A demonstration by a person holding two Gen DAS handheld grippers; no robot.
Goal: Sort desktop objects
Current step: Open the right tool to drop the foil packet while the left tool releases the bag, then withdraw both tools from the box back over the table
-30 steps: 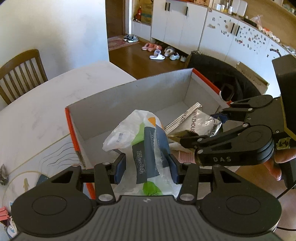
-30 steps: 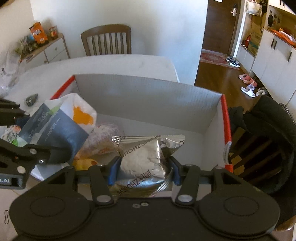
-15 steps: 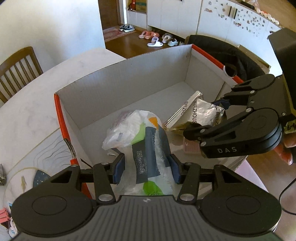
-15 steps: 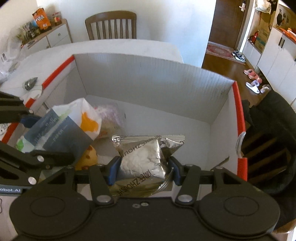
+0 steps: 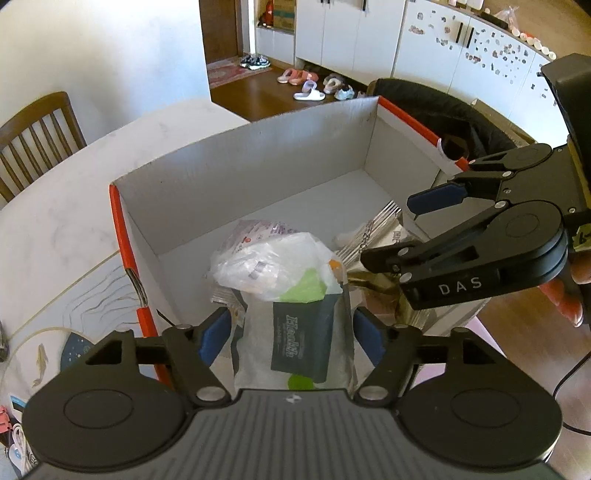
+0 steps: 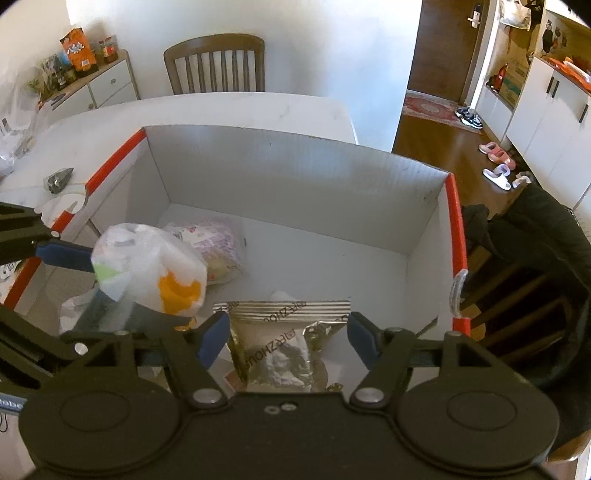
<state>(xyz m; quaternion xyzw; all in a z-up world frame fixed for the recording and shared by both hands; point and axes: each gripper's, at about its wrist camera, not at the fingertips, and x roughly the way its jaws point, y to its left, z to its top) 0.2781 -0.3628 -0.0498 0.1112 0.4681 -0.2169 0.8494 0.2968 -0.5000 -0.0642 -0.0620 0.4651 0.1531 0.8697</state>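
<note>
Setting: a home dining area.
Evidence: wooden dining chair (image 6: pixel 214 62), slippers (image 5: pixel 309 95) on wood floor, white cabinets (image 5: pixel 340 33), doormat (image 6: pixel 430 109).

Clear plastic packet (image 5: pixel 291 314): translucent white film with green and orange patches and a dark label. It stands roughly upright between the pads of the left claw (image 5: pixel 291 334), with a gap on each side.

Silver foil pouch (image 6: pixel 284 339): crinkled, crimped top edge, printed lettering seen upside down. It sits between the pads of the right claw (image 6: pixel 284 338), apparently clear of both.

Cardboard box (image 6: pixel 295 177): white inside, red rim, open top. It lies below and ahead of both claws. A pink-printed bag (image 6: pixel 214 247) rests on its floor beyond the plastic packet.
</note>
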